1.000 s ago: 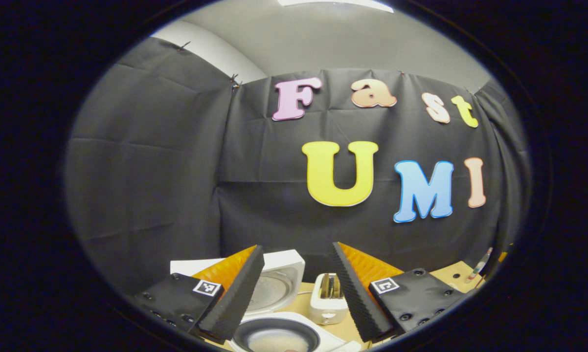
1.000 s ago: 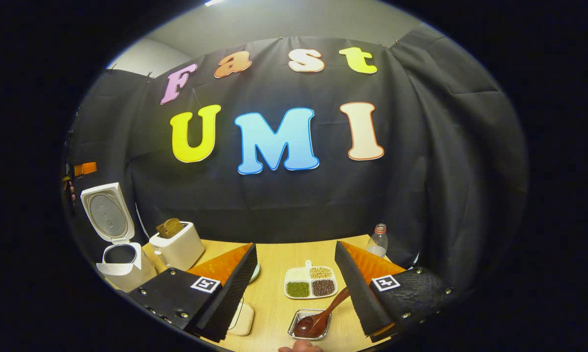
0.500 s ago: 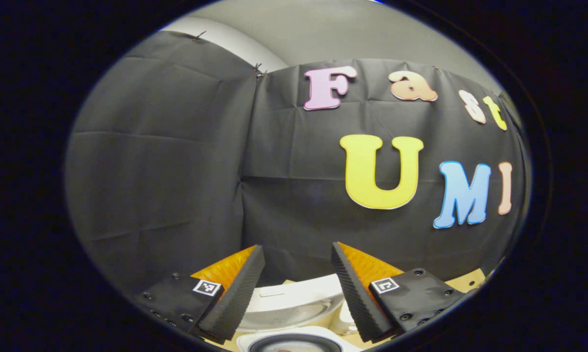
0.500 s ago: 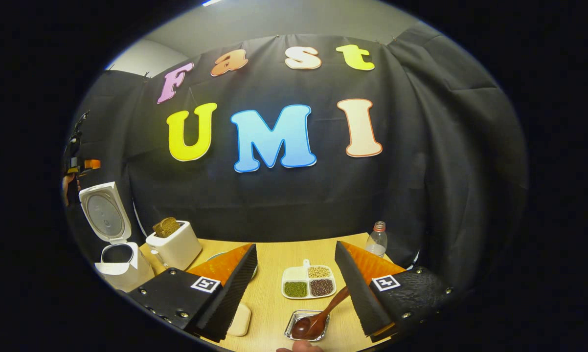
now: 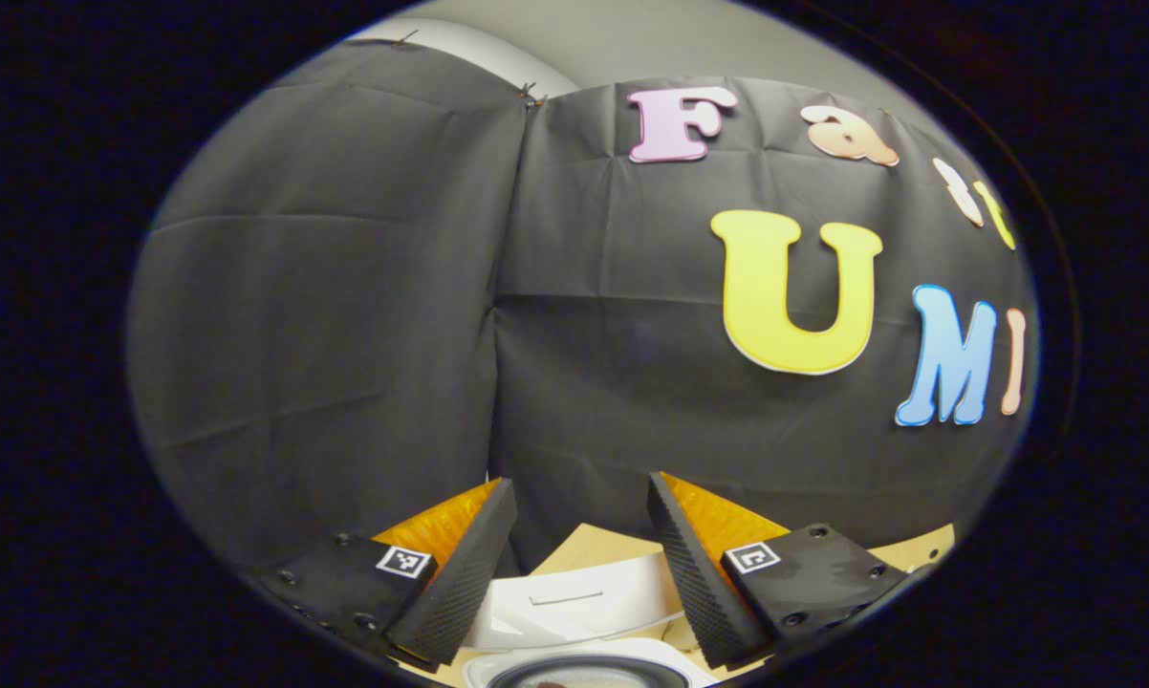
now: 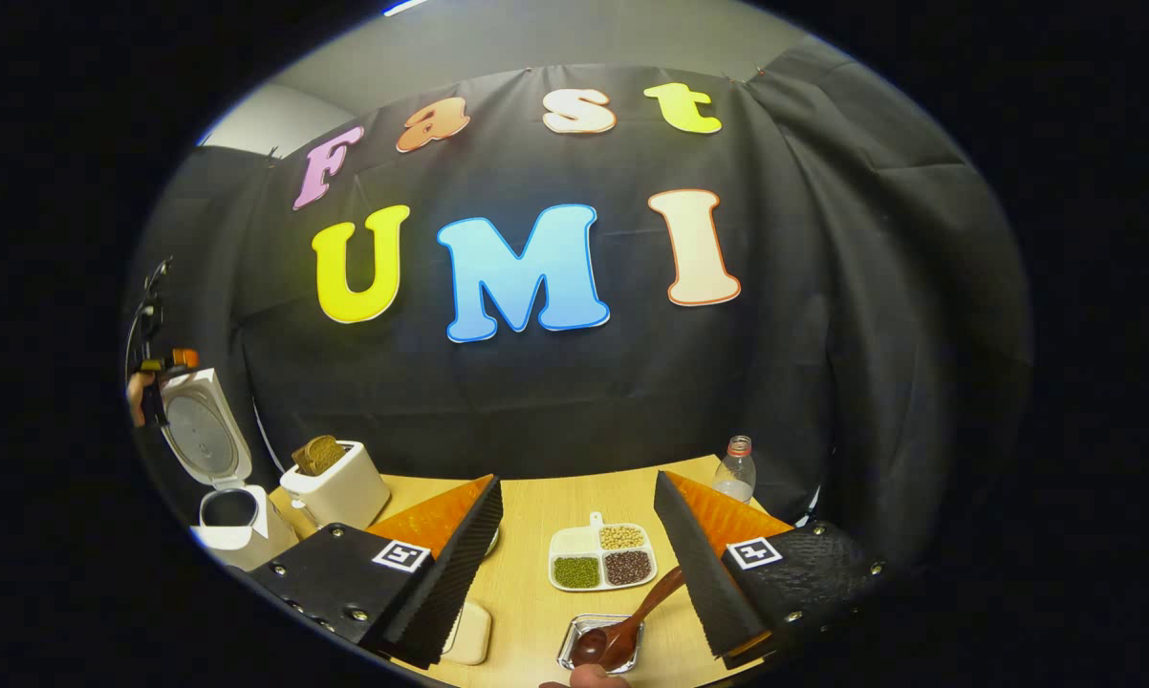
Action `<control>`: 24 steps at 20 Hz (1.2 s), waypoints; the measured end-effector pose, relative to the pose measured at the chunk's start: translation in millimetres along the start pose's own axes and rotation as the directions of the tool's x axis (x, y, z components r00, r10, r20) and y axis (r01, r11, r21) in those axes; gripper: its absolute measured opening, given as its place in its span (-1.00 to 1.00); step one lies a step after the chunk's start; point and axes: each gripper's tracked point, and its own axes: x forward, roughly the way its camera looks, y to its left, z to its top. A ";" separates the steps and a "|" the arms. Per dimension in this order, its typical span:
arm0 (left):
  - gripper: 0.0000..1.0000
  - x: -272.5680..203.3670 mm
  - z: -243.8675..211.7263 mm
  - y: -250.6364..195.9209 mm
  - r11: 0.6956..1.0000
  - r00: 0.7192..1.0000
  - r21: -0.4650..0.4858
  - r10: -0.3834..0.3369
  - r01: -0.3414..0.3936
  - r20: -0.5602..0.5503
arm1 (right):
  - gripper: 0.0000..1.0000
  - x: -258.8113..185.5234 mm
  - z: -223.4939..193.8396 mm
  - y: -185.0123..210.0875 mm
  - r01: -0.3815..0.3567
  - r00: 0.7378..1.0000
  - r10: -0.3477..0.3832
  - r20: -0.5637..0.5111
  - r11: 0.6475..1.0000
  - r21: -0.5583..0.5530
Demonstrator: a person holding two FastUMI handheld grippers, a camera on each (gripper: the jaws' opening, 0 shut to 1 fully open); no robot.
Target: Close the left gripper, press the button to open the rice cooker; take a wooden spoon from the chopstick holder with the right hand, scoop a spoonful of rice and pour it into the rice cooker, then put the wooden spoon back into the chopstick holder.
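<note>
The rice cooker (image 6: pixel 219 478) stands open at the table's far left, and the right gripper (image 6: pixel 579 559), jaws wide and gripping nothing, hangs over the wooden spoon (image 6: pixel 624 626) lying in a small metal tray (image 6: pixel 574 638), so it should lower squarely and pinch the handle.

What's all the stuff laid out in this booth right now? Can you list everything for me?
Rice cooker: one, white, lid up, far left of the table.
Toaster: one, cream, bread in the slot, beside the cooker.
Divided dish: one, white, three kinds of beans, table middle.
Metal tray: one, silvery, near edge.
Wooden spoon: one, dark brown, bowl resting in the tray.
Bottle: one, clear, back right.
Pale pad: one, cream, near edge.
Table: one, light wood.
Right gripper: one, open, above the table.
Left gripper: one, open, above the cooker.
</note>
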 end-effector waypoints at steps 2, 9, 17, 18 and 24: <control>0.89 -7.9 0.4 -5.9 0.999 0.999 0.038 0.003 -0.004 0.041 | 0.94 3.2 2.3 -0.4 0.000 1.000 0.000 0.002 0.998 0.055; 0.97 -72.9 -25.6 -19.6 0.998 0.993 0.055 0.008 -0.014 0.114 | 0.97 8.2 2.3 24.3 -0.024 1.000 0.023 0.015 0.995 0.093; 0.98 -143.7 -93.3 -39.1 0.994 0.991 0.109 -0.001 -0.014 0.138 | 0.97 4.0 5.8 57.2 -0.112 0.994 0.111 0.007 0.993 0.048; 1.00 -149.5 -104.4 -39.5 0.994 0.992 0.106 -0.003 -0.010 0.122 | 0.97 3.8 6.7 59.1 -0.116 0.993 0.116 0.008 0.992 0.045; 0.97 -174.9 -141.5 -47.2 0.995 0.996 0.098 -0.023 0.014 0.090 | 0.97 -0.5 13.3 75.5 -0.153 0.988 0.153 0.017 0.988 0.030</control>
